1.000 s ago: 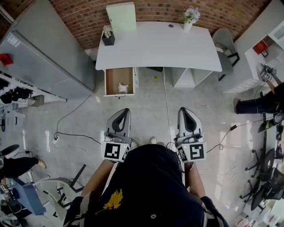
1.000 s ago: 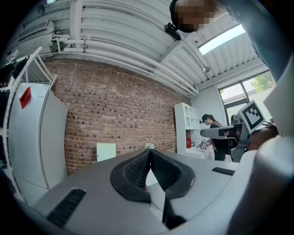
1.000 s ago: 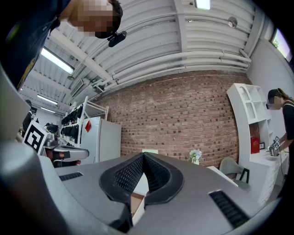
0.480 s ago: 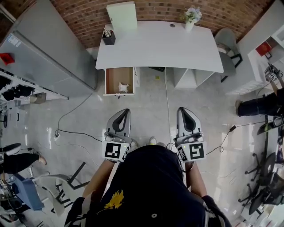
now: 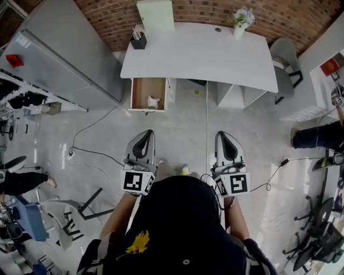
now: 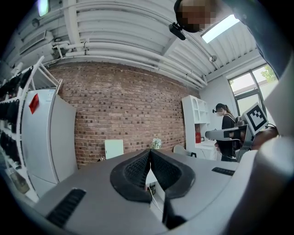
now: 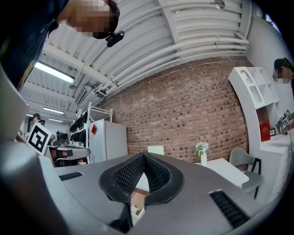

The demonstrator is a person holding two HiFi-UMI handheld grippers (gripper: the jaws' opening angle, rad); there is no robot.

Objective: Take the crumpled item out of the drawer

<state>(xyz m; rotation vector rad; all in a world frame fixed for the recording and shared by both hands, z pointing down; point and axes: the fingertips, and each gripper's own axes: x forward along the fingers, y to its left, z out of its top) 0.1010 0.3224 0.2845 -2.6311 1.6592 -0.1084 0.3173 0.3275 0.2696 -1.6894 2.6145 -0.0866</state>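
Facing drawer (image 5: 141, 92) | crumpled item (image 5: 153, 102) inside | floor cable (image 5: 206, 129) ahead | left tongs (image 5: 146, 132), right tongs (image 5: 224, 135) closed

I count one left claw (image 5: 143, 133) and one right claw (image 5: 226, 135), lower centre; one counter (image 5: 199, 56), top; one open drawer (image 5: 142, 88); one crumpled item (image 5: 153, 101) inside; one flower vase (image 5: 241, 22); one pen holder (image 5: 138, 41); one grey chair (image 5: 283, 52).

An office-like workroom is indicated by a white tabletop (image 5: 199, 53) against a brick wall (image 5: 102, 16), a grey chair (image 5: 284, 53) and white shelves (image 7: 255, 89).
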